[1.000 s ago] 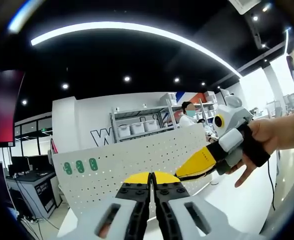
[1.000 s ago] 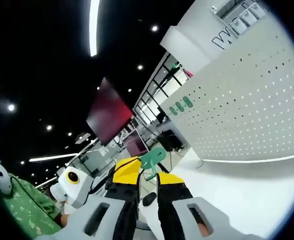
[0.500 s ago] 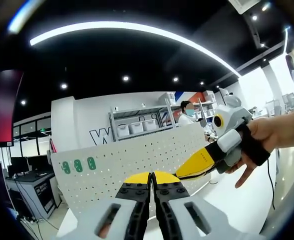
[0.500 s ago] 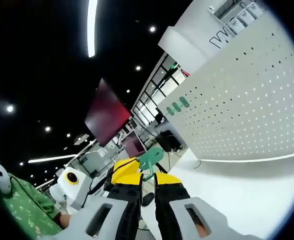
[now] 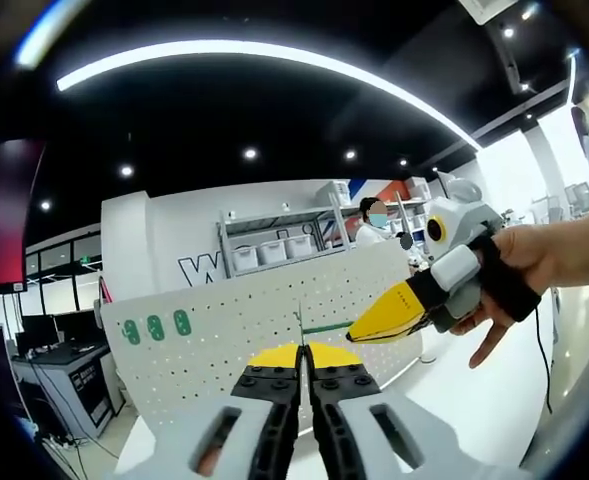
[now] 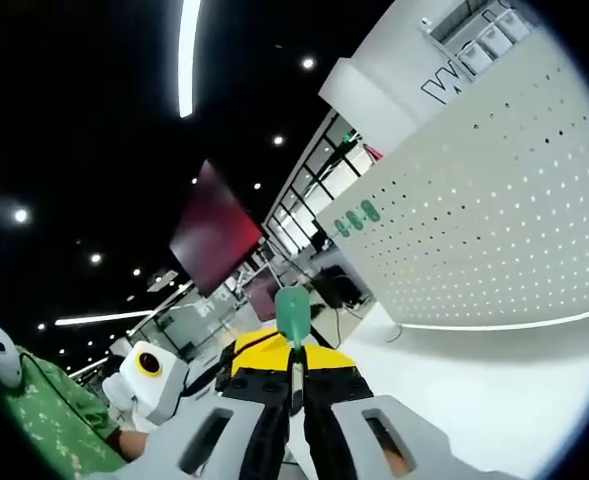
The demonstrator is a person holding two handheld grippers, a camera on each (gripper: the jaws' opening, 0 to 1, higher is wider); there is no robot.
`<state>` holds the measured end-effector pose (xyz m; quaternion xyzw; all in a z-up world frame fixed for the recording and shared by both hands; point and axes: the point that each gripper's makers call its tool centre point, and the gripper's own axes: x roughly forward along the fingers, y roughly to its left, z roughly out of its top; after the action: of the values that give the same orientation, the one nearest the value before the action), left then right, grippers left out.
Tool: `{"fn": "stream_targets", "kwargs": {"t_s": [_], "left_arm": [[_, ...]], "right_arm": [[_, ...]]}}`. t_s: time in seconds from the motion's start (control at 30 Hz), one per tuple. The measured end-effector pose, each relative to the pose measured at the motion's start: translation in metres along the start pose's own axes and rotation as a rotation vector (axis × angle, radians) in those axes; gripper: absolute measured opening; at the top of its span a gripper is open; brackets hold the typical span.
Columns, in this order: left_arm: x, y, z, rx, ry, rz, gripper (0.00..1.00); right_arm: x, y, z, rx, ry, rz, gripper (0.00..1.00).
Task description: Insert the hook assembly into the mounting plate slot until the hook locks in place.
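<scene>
A white pegboard mounting plate (image 5: pixel 264 325) stands upright on a white table, with three green hooks (image 5: pixel 154 327) fixed near its upper left corner. In the left gripper view my right gripper (image 5: pixel 359 330) comes in from the right in a hand, shut on a green hook assembly (image 5: pixel 324 327) whose thin rod points at the board's face, a little short of it. My left gripper (image 5: pixel 302 357) is shut with nothing in it, low before the board. In the right gripper view the hook assembly (image 6: pixel 293 312) stands upright between the right gripper's (image 6: pixel 293 358) yellow tips; the pegboard (image 6: pixel 494 200) is at the right.
The white table (image 6: pixel 494 400) runs under the board. Behind the board are shelving with bins (image 5: pixel 274 255) and a person (image 5: pixel 374 225). A desk with monitors (image 5: pixel 44 345) is at the left. My left gripper (image 6: pixel 159 385) and a green sleeve (image 6: pixel 34 425) lie low left.
The right gripper has rolled, so the green hook now stands straight up between its tips. It has also risen slightly, and the hook's rod now shows pointing at the board.
</scene>
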<state>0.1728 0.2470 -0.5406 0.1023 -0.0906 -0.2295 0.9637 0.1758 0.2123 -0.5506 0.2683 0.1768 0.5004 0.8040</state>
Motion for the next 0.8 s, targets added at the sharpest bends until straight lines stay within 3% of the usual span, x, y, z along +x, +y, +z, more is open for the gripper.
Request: {"fn": "stream_targets", "kwargs": {"t_s": [0.8], "left_arm": [[-0.0052,-0.0077,-0.008,-0.013,0.052,-0.092,0.12]], "right_arm": [[-0.0052,-0.0015,0.0001,-0.124,0.059,-0.028,0.01]]}}
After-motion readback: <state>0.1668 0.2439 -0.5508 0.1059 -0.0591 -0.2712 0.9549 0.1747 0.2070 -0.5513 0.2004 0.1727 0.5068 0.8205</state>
